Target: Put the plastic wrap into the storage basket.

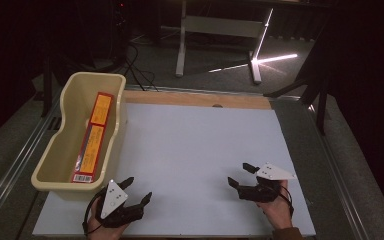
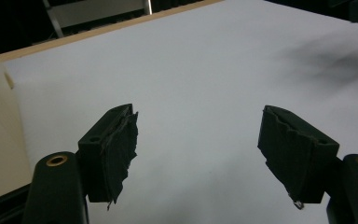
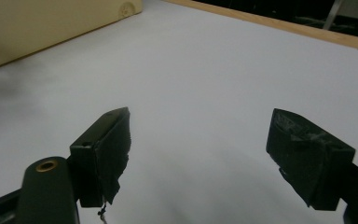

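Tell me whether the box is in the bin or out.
In. The box lies flat on the bin's floor, inside its walls.

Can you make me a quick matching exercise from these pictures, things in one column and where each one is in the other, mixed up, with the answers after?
Things:
1. red and yellow box
2. cream tub
3. left gripper
4. right gripper

Places:
A. near the white board's front edge, on the right side, jaws apart
B. lying inside the tub
C. just in front of the tub, jaws apart
D. along the left edge of the white board

Pairs: 1-B, 2-D, 3-C, 4-A
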{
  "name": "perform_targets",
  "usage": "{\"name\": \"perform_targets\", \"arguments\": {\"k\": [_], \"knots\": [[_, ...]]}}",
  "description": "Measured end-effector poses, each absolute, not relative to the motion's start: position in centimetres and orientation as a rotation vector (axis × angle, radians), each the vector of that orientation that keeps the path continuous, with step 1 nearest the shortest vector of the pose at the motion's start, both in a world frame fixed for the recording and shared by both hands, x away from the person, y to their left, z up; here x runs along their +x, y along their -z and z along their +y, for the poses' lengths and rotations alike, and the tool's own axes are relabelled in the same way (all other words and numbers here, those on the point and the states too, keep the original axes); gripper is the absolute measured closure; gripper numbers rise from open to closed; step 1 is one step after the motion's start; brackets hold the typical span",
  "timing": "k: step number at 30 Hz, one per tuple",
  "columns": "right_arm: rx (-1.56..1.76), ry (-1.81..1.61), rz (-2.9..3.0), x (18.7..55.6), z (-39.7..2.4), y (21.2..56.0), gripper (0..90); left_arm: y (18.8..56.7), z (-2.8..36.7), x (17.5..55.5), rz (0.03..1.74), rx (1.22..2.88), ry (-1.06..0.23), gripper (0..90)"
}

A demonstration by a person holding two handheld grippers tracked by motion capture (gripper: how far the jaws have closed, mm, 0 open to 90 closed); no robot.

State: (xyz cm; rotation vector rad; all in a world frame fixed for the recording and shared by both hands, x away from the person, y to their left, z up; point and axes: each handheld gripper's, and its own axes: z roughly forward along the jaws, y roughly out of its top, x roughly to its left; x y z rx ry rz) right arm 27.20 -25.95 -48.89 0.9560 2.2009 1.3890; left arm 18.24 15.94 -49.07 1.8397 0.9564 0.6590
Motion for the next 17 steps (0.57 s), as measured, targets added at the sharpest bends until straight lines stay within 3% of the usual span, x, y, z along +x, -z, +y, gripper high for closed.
{"name": "perform_targets", "arguments": {"k": [17], "knots": [[0.942,-1.372,2.135,25.9,-28.3,48.8,21.2,48.8,16.4,18.3,0.972,1.830,-0.677,27.7]]}}
